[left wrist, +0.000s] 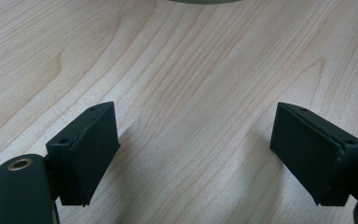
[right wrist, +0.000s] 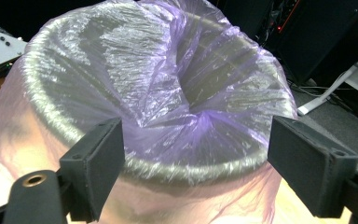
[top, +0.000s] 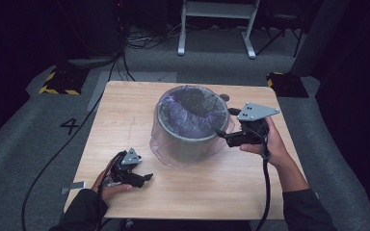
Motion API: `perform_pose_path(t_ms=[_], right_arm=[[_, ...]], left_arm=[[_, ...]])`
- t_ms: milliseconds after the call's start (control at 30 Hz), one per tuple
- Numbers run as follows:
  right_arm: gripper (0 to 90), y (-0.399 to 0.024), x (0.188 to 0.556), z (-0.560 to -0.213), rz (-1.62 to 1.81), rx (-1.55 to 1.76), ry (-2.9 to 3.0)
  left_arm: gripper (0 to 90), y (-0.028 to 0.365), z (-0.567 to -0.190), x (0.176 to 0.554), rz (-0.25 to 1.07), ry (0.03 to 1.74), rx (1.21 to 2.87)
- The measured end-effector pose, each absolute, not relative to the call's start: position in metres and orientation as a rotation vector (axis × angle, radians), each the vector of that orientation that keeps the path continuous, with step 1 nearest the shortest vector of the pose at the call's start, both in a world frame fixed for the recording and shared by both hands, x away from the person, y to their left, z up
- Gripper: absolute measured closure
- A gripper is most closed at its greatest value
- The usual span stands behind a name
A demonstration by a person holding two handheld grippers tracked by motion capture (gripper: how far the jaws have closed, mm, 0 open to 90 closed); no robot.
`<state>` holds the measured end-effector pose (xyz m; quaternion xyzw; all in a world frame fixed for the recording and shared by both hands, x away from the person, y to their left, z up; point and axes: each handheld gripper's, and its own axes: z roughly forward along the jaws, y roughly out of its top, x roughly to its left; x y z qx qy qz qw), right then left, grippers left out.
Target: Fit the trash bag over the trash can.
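A round grey bin [top: 189, 139] stands in the middle of the wooden table [top: 125, 106], lined with a thin purple plastic bag [top: 183, 113] that drapes over its rim and down its sides. My right gripper [top: 220, 133] hovers at the bin's right rim, open, its jaws wide apart with nothing between them. In the right gripper view the bag [right wrist: 168, 93] and the bin's rim [right wrist: 191, 172] lie just beyond the open gripper [right wrist: 196, 168]. My left gripper [top: 148, 178] rests low near the table's front left, open. Its jaws [left wrist: 196, 154] frame bare wood.
A strip of the bin's base [left wrist: 200, 1] shows at the top of the left gripper view. Cables [top: 77, 125] trail over the grey floor to the left. A white stand [top: 217, 24] and yellow-black striped bases [top: 60, 84] sit beyond the table.
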<state>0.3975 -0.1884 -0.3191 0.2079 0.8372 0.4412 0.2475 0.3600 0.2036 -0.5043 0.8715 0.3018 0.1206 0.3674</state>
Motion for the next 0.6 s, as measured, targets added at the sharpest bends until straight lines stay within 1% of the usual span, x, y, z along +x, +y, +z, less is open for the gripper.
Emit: perform_pose_path(t_ms=[467, 600], right_arm=[[18.0, -0.196, 0.386, -0.326, 1.170, 0.539, 2.312], [19.0, -0.199, 0.383, -0.330, 1.182, 0.552, 2.285]], left_arm=[[14.7, 0.204, -0.504, 0.360, 0.310, 0.775, 2.239], [14.7, 0.204, -0.504, 0.360, 0.310, 0.775, 2.239]])
